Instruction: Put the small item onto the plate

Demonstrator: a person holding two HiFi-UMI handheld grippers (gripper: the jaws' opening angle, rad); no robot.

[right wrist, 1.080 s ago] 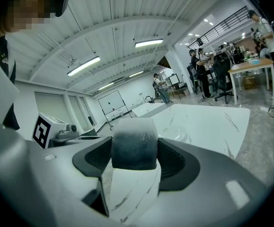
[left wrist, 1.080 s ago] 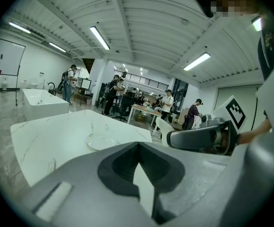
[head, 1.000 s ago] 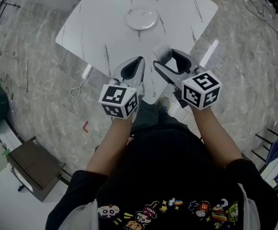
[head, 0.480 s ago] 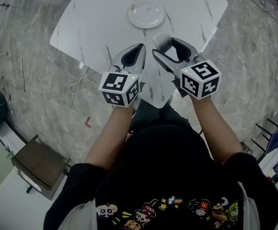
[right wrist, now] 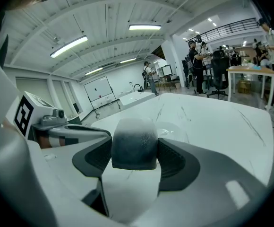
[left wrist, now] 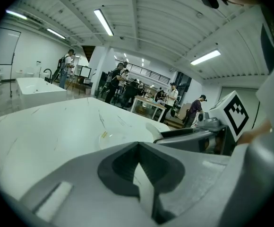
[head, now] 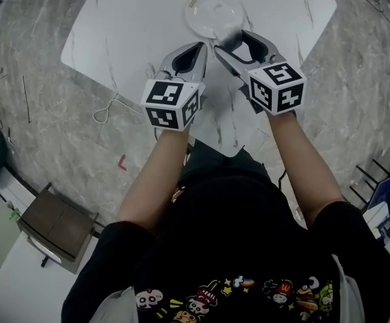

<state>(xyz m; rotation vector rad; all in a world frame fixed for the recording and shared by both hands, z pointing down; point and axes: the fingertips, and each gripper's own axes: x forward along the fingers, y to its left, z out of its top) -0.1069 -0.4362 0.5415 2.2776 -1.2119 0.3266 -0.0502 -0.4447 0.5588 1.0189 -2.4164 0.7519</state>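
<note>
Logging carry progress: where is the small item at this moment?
The small item is clamped between the right tongs, centre of the right gripper view; in the head view it is by the near right edge of the plate.

White marble table (head: 134, 25) bears one round plate (head: 212, 15)

Bright, even illum. from ceiling strip lights (left wrist: 103, 22), soft shadows only; both gripper views show strong fisheye distortion w/ dark vignetted corners + soft-focus foreground, head view sharper, mild glare on plate (head: 213, 13) and white table (head: 134, 19).
</note>
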